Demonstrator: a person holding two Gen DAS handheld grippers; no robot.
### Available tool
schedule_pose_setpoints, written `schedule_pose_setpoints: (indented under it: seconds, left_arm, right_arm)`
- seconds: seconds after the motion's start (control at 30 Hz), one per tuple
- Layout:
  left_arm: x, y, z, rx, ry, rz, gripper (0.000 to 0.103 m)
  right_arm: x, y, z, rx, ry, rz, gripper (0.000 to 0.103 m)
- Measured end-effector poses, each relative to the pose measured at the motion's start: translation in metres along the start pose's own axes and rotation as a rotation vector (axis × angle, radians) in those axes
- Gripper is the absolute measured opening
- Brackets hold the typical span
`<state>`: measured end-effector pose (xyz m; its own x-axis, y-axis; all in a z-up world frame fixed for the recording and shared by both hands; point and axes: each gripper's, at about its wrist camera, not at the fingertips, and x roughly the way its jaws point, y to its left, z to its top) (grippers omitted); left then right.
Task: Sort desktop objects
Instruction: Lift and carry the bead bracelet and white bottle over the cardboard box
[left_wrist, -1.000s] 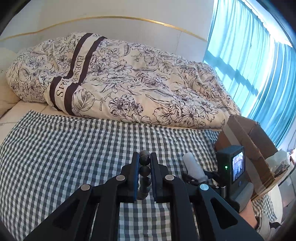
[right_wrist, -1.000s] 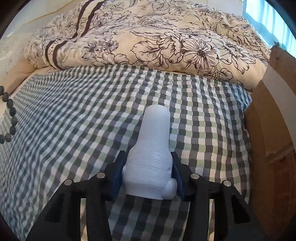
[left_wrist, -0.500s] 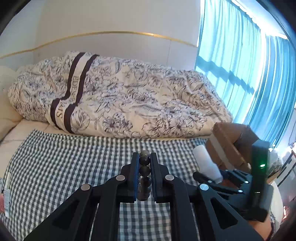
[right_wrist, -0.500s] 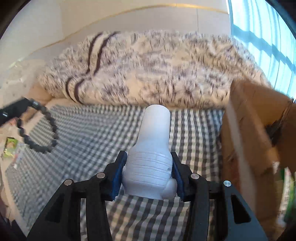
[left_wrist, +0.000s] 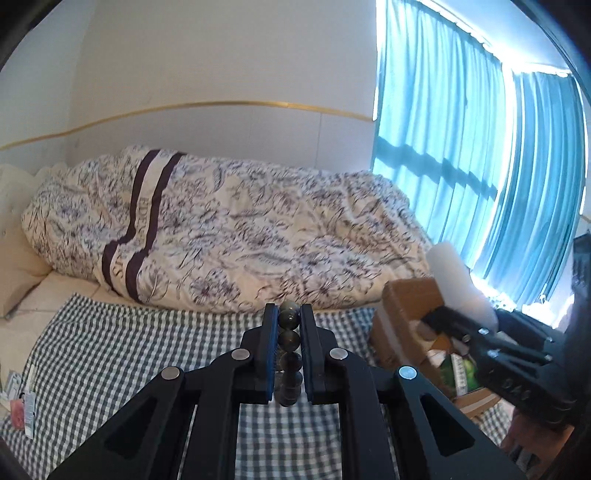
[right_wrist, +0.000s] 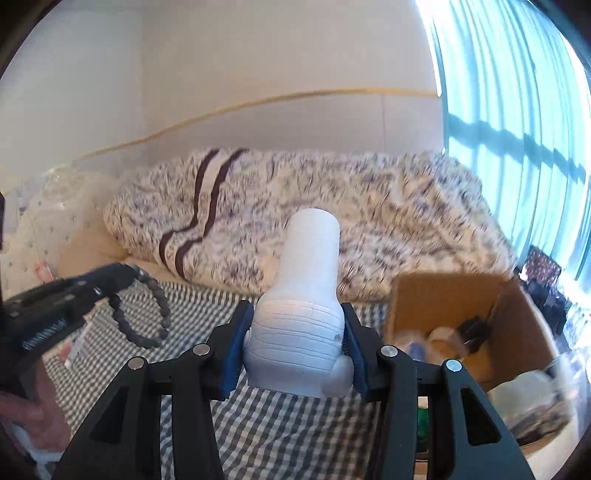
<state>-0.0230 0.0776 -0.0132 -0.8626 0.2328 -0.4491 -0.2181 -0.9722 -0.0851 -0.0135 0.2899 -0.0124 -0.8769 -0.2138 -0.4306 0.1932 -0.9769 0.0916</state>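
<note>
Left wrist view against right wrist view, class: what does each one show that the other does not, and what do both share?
Only the left wrist view shows the bead bracelet edge-on, as a stack of beads pinched in the left claw, and a small red packet at the edge of the cloth.

Only the right wrist view shows the bracelet as a whole loop hanging from the left claw, and down into the open cardboard box with items inside.

Both show the white plastic figure gripped in the right claw, the box, the checked cloth, the floral duvet and the blue curtains.
</note>
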Motion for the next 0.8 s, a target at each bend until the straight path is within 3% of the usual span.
schedule_pose_setpoints:
  seconds: [0.4, 0.8]
  left_arm:
    - [-0.014, -0.092, 0.027, 0.06, -0.073, -0.105, 0.011]
    - [0.011, -0.17, 0.03, 0.125, -0.049, -0.223, 0.011]
  right_arm:
    - [-0.092, -0.063, 0.031, 0.002, -0.132, -0.111, 0.046]
    - [-0.097, -0.123, 0.02, 0.041, -0.074, -0.205, 0.046]
